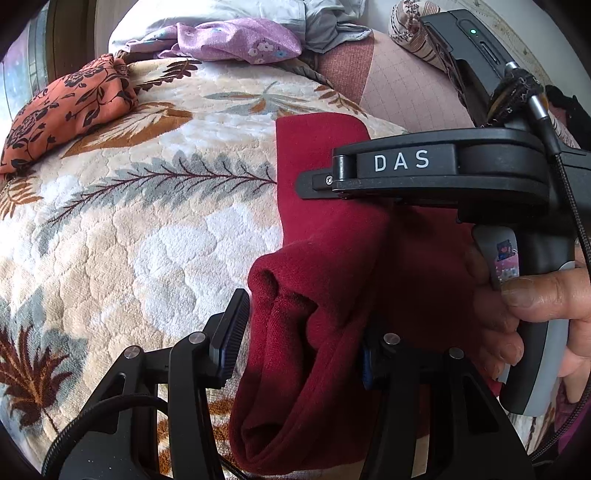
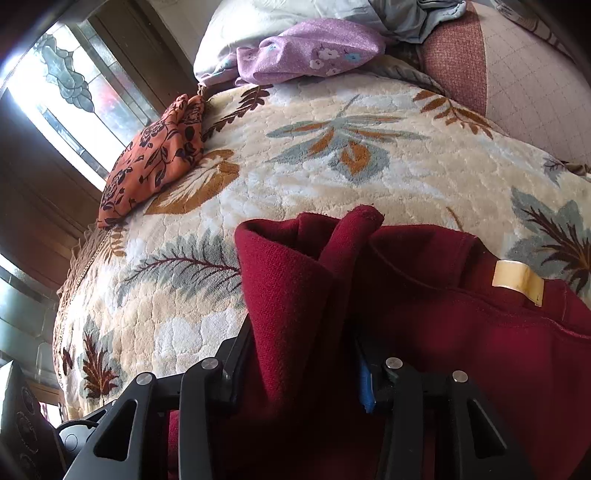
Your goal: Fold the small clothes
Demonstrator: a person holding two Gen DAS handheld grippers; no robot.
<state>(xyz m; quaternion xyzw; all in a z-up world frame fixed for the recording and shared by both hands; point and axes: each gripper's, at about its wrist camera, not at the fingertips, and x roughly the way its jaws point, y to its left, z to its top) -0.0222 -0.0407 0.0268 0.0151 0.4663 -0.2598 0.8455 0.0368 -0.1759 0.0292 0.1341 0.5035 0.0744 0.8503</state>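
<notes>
Two claws over a bed. Left claw (image 1: 301, 343) released: pads spread either side of a bunched fold of one dark red garment (image 1: 332, 258), near pad just beside the cloth, far pad mostly hidden behind it. Right claw (image 2: 301, 354) clenched on another fold of the same garment, cloth filling the gap between its pads. One hand (image 1: 535, 314) wrapped round the right claw's handle. Garment lying on one leaf-patterned blanket (image 1: 147, 221), with one pale label (image 2: 517, 282) showing on it. Three other cloths further back: one orange floral (image 1: 70, 110), one purple floral (image 1: 240, 40), one grey-blue (image 1: 325, 22). Garment cut off at the bottom edge; kind of garment hard to make out.
</notes>
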